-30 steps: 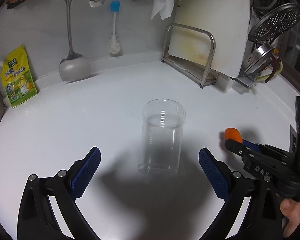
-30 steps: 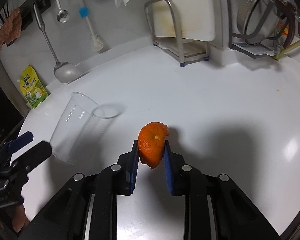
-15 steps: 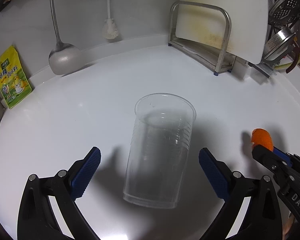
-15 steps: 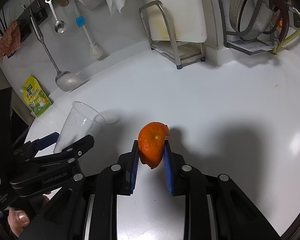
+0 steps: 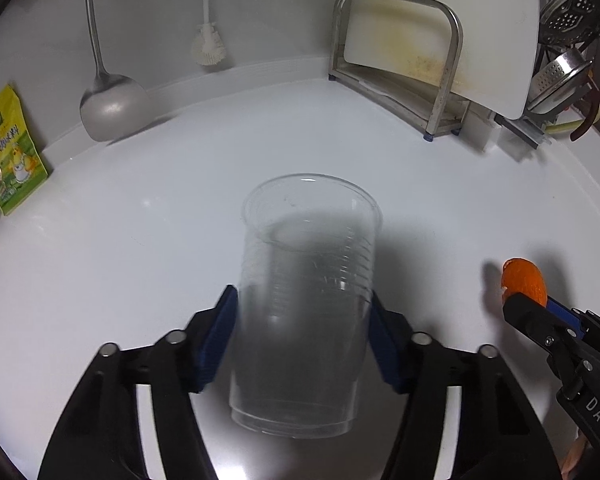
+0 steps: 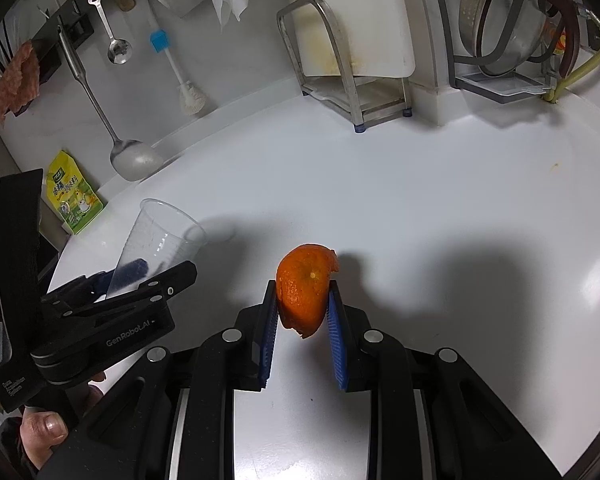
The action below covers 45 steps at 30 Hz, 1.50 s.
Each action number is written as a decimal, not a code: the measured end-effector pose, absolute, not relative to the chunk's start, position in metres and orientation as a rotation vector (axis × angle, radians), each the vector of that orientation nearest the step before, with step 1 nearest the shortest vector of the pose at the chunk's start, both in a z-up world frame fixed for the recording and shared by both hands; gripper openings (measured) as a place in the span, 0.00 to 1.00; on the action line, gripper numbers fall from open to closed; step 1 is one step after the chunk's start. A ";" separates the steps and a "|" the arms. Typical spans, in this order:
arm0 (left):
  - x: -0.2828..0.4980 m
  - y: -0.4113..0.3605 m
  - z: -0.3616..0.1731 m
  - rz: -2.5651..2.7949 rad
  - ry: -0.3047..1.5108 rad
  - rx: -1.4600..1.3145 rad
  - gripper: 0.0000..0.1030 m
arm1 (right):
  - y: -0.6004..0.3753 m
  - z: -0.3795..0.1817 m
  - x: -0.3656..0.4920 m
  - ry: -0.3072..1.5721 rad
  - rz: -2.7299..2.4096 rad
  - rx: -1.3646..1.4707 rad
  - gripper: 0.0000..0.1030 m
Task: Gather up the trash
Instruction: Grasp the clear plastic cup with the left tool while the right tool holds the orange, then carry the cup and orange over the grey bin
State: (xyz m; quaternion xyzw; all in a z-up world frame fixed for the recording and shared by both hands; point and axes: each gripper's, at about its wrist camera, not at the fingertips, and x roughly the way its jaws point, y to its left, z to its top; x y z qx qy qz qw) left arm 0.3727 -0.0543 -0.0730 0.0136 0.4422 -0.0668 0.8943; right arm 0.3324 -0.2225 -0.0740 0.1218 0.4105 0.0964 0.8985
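Plastic cup (image 5: 306,304) upright, rim up — clamped in left claw (image 5: 304,334)

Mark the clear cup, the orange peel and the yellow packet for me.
clear cup (image 5: 304,304): left wrist view, side wall.
orange peel (image 6: 304,286): right wrist view, outer skin.
yellow packet (image 6: 74,196): right wrist view, printed front.

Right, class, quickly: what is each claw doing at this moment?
Left claw: closed on the clear plastic cup.
Right claw: closed on the orange peel.
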 end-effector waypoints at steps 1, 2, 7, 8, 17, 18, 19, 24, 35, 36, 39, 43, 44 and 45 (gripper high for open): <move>0.372 -0.053 -0.073 -0.141 0.914 0.023 0.53 | -0.222 -0.074 0.332 0.849 0.200 0.252 0.22; 0.371 -0.052 -0.072 -0.143 0.909 0.018 0.53 | -0.223 -0.074 0.333 0.850 0.201 0.252 0.22; 0.360 -0.049 -0.063 -0.139 0.868 0.011 0.52 | -0.222 -0.073 0.332 0.843 0.208 0.249 0.22; 0.356 -0.049 -0.059 -0.136 0.855 0.014 0.52 | -0.221 -0.071 0.330 0.835 0.209 0.246 0.22; 0.285 -0.048 -0.016 -0.101 0.689 0.135 0.52 | -0.215 -0.047 0.270 0.731 0.219 0.213 0.22; 0.277 -0.048 -0.012 -0.103 0.680 0.137 0.52 | -0.215 -0.046 0.260 0.729 0.216 0.221 0.22; 0.266 -0.047 -0.008 -0.107 0.672 0.135 0.52 | -0.215 -0.045 0.249 0.724 0.211 0.222 0.22; 0.206 -0.043 0.005 -0.116 0.626 0.145 0.52 | -0.213 -0.037 0.187 0.696 0.200 0.244 0.22; 0.064 -0.036 0.004 -0.177 0.595 0.101 0.52 | -0.205 -0.044 0.025 0.670 0.158 0.298 0.22; 0.053 -0.037 0.002 -0.182 0.591 0.103 0.52 | -0.203 -0.048 0.011 0.669 0.144 0.288 0.22; 0.025 -0.041 -0.008 -0.206 0.602 0.099 0.52 | -0.200 -0.059 -0.018 0.691 0.131 0.283 0.22; 0.002 -0.042 -0.023 -0.234 0.635 0.078 0.52 | -0.196 -0.071 -0.048 0.719 0.123 0.266 0.22; -0.003 -0.042 -0.027 -0.238 0.643 0.074 0.52 | -0.196 -0.073 -0.053 0.721 0.123 0.263 0.22; -0.007 -0.042 -0.030 -0.242 0.648 0.069 0.52 | -0.196 -0.075 -0.057 0.724 0.123 0.262 0.22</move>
